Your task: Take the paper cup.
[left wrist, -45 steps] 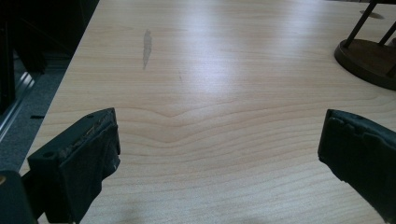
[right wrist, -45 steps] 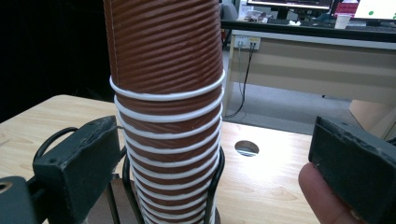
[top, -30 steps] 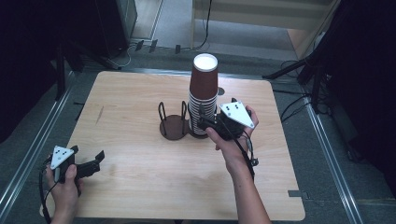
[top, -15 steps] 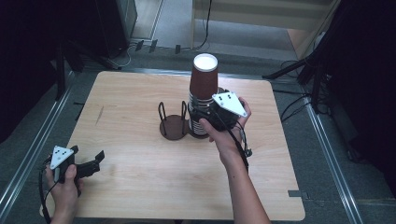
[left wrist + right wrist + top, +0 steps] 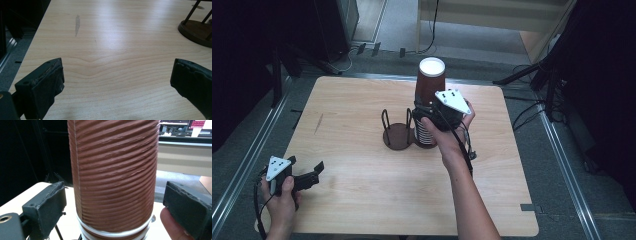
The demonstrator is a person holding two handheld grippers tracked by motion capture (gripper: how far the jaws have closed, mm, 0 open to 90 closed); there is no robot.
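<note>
Straddling one cup stack [image 5: 112,177], right hand-held gripper [image 5: 113,205] released, left hand-held gripper [image 5: 116,82] released, one rack [image 5: 398,134].

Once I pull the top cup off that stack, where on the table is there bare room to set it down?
Bare light wooden table lies left of the dark round wire-post holder, and between the left gripper and the right forearm. It is crowded mid-table, where the tall stack of ribbed brown paper cups stands beside that holder, with the right gripper around it.
</note>
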